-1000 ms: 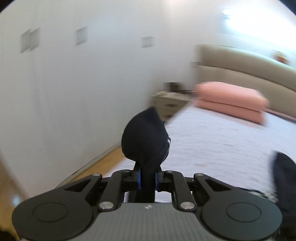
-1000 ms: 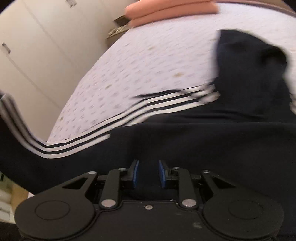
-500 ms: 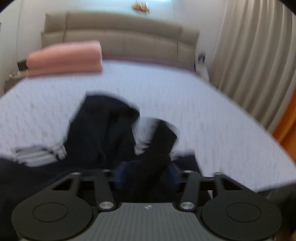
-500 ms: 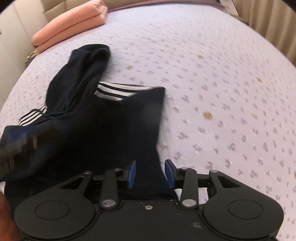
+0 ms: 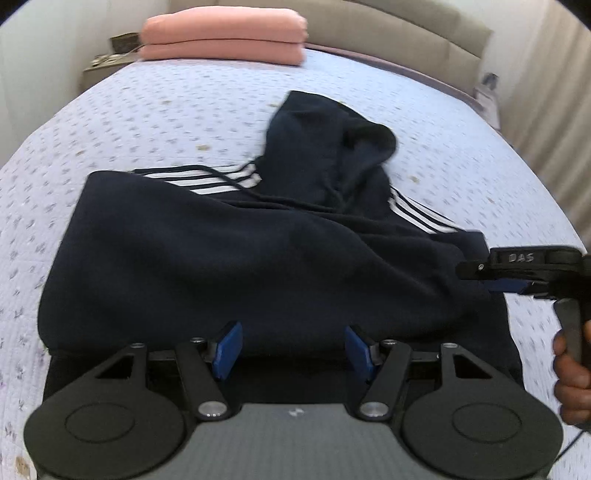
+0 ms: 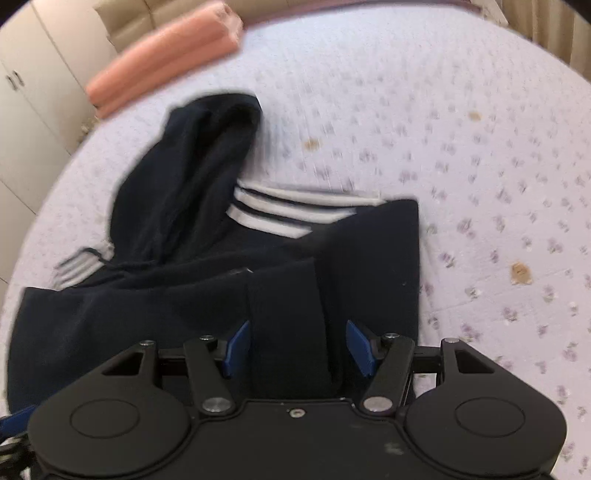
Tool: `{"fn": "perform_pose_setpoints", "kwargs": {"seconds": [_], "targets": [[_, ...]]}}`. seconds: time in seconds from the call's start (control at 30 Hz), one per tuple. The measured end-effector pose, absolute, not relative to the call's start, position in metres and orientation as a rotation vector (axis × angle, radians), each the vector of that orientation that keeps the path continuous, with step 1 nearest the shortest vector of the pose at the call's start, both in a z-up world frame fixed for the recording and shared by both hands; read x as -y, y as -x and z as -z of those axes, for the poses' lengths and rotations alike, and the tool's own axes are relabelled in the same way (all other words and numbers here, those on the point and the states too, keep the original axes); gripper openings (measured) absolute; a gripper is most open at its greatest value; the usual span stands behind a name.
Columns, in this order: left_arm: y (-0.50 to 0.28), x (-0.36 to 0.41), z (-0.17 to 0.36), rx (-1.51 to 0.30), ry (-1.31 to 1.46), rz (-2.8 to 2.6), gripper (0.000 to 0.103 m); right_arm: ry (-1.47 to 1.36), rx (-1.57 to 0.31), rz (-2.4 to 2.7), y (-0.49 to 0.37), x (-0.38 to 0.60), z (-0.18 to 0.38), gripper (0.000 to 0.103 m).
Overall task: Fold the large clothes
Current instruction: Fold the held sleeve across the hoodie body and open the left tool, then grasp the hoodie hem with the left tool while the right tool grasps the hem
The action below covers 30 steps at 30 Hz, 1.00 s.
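A dark navy hoodie point(image 5: 229, 258) with white sleeve stripes lies folded over on the bed, its hood point(image 5: 325, 147) pointing toward the headboard. It also shows in the right wrist view point(image 6: 207, 288). My left gripper point(image 5: 291, 349) is open and empty just above the hoodie's near edge. My right gripper point(image 6: 297, 347) is open, with a fold of the hoodie lying under the gap between the blue pads. The right gripper also shows in the left wrist view point(image 5: 517, 273), at the hoodie's right edge.
The bed point(image 5: 129, 110) has a lilac flowered cover. Two stacked pink pillows point(image 5: 225, 35) lie at the beige headboard point(image 5: 406, 26). A nightstand point(image 5: 107, 55) stands at the back left. Cream wardrobe doors point(image 6: 26, 92) are at the left, curtains point(image 5: 543, 85) at the right.
Both grippers have let go of the hoodie and opened wide. The hoodie was carried over and now lies folded on the bed. The left camera swung from the wall to face the bed.
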<state>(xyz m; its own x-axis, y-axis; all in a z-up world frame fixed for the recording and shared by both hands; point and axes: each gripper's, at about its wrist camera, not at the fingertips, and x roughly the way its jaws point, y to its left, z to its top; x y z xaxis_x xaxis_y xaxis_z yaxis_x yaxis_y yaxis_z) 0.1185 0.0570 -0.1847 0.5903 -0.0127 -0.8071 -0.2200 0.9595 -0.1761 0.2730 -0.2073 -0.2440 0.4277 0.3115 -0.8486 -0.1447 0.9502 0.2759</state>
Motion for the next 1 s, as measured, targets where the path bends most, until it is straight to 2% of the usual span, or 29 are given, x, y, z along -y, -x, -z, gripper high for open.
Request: {"fn": "perform_pose_setpoints", "kwargs": {"seconds": [0.03,0.07,0.1,0.17,0.3,0.4,0.5,0.53,0.63,0.67,0.7,0.73,0.77,0.87,0.9,0.93,1.0], "targets": [[-0.119,-0.059,0.185,-0.928,0.276,-0.132,0.064,-0.16,-1.13,-0.311,-0.277,0.201,0.249,0.044],[-0.119,-0.061,0.185,-0.921,0.275,-0.139,0.064,-0.122,-1.116,-0.335,-0.274,0.194,0.245,0.034],[-0.119,-0.062,0.183,-0.914,0.268,-0.149,0.064,-0.054,-1.076,-0.336,-0.267,0.188,0.237,0.007],[-0.118,-0.067,0.183,-0.899,0.252,-0.184,0.064,0.022,-1.0,-0.331,-0.253,0.184,0.218,0.006],[-0.12,-0.089,0.179,-0.874,0.25,-0.263,0.062,-0.023,-0.927,-0.226,-0.233,0.214,0.181,0.005],[-0.127,-0.106,0.177,-0.853,0.234,-0.307,0.063,-0.005,-0.894,-0.068,-0.222,0.24,0.172,0.005],[-0.142,-0.119,0.193,-0.903,0.182,-0.382,0.064,-0.002,-1.06,-0.096,-0.236,0.244,0.208,0.015],[-0.15,-0.124,0.206,-0.947,0.159,-0.41,0.064,0.004,-1.096,-0.125,-0.239,0.243,0.222,0.024],[-0.158,-0.141,0.231,-0.977,0.182,-0.398,0.074,0.071,-1.085,-0.142,-0.243,0.239,0.23,0.03],[-0.157,-0.145,0.228,-0.973,0.196,-0.387,0.072,0.068,-1.072,-0.145,-0.242,0.242,0.222,0.037],[-0.156,-0.147,0.222,-0.97,0.208,-0.368,0.07,0.061,-1.052,-0.138,-0.24,0.246,0.211,0.055],[-0.153,-0.149,0.214,-0.958,0.217,-0.353,0.063,0.056,-1.004,-0.114,-0.235,0.249,0.195,0.062],[-0.15,-0.15,0.206,-0.941,0.229,-0.338,0.06,0.053,-0.958,-0.102,-0.229,0.25,0.182,0.062],[-0.144,-0.149,0.174,-0.854,0.262,-0.251,0.06,0.037,-0.876,-0.121,-0.213,0.239,0.152,0.062],[-0.146,-0.147,0.169,-0.836,0.256,-0.227,0.06,0.044,-0.88,-0.126,-0.214,0.23,0.154,0.054],[-0.151,-0.144,0.165,-0.825,0.241,-0.208,0.056,0.074,-0.893,-0.129,-0.214,0.218,0.161,0.032],[-0.165,-0.14,0.171,-0.835,0.211,-0.176,0.043,0.152,-0.926,-0.116,-0.216,0.198,0.186,0.006]]}}
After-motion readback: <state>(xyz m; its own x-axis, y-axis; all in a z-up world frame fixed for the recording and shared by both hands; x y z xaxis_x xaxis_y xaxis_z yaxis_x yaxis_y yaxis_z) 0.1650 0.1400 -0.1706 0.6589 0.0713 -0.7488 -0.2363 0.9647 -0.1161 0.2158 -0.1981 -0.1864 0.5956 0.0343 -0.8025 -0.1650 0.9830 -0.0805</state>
